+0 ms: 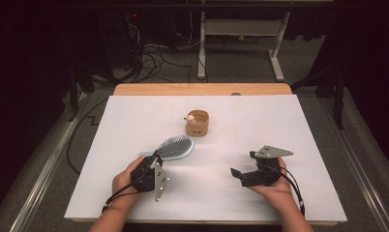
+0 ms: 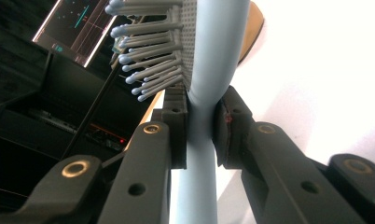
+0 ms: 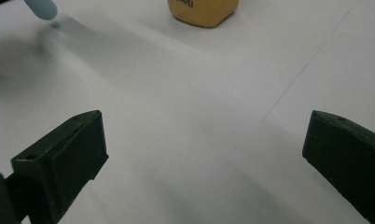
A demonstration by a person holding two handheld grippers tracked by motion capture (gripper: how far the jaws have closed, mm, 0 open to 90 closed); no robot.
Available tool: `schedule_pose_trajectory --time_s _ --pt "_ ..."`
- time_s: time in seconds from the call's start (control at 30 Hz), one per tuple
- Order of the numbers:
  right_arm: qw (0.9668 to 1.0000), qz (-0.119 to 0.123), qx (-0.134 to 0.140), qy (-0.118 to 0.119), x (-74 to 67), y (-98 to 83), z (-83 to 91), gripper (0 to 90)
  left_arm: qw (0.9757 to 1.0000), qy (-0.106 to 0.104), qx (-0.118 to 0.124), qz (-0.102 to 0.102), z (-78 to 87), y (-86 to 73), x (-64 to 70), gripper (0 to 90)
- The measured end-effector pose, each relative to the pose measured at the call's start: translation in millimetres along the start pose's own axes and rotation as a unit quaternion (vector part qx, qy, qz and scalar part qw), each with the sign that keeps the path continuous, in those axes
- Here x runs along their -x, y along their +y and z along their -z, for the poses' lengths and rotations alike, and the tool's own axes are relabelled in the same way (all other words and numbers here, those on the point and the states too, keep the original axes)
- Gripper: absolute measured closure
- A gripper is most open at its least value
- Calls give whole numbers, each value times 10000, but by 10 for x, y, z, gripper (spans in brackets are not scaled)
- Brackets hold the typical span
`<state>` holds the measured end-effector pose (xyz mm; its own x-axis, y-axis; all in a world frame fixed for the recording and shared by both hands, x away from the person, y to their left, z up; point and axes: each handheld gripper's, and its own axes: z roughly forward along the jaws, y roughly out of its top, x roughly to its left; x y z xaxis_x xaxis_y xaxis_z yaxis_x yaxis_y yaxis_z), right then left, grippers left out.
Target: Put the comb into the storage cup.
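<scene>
Cup (image 1: 197, 123) (tan) stands beyond; hairbrush (image 1: 174, 148) handle is clamped in left gripper (image 1: 154, 159); right gripper (image 1: 238, 174) gapes empty nearby.

The high view looks forward and down from above the person's side, taking in the whole white worktop (image 1: 134, 121) and the floor beyond. The left gripper view sits very close, looking along its tongs (image 2: 200, 126) up the neck of the pale blue hairbrush (image 2: 213, 60), with the room behind, probably tilted. The right gripper view looks low across the worktop between its parted tongs (image 3: 204, 154). It shares the tan holder (image 3: 202, 11) with the high view (image 1: 197, 123).
</scene>
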<state>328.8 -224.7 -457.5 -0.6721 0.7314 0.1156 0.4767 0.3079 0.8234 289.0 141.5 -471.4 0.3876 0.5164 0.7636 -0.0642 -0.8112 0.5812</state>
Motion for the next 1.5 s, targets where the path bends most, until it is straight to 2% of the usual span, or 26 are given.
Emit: schedule_pose_trajectory --time_s 0.17,0.33,0.43,0.57,0.77,1.03,1.17,1.27,1.4,1.5 --pt "9998 49 207 -46 -27 -60 45 4 9999 -33 -21 147 -5 -9 -26 772" --pt "9990 -84 419 -118 9 -110 104 5 9995 -47 -33 308 5 -21 -69 772" --pt "9981 -109 575 -187 41 -120 149 4 9988 -55 -38 477 6 -46 -96 772" --pt "9973 -115 686 -237 44 -122 186 4 9973 -92 -75 727 10 -88 -145 772" --pt "9964 -102 782 -302 38 -115 206 4 9937 -196 -30 1101 16 -121 -210 772" --pt "9958 -145 839 -336 53 -128 216 4 9898 -368 65 1377 24 -125 -252 773" --pt "9955 -124 860 -368 49 -131 216 4 9830 -505 141 1760 29 -151 -308 773" --pt "9952 -104 896 -366 49 -133 224 4 9789 -568 154 1957 31 -179 -338 773" --pt "9948 -154 947 -347 57 -134 243 4 9753 -620 162 2114 30 -207 -370 773" --pt "9943 -157 983 -380 65 -135 254 4 9709 -690 193 2284 30 -225 -397 773"
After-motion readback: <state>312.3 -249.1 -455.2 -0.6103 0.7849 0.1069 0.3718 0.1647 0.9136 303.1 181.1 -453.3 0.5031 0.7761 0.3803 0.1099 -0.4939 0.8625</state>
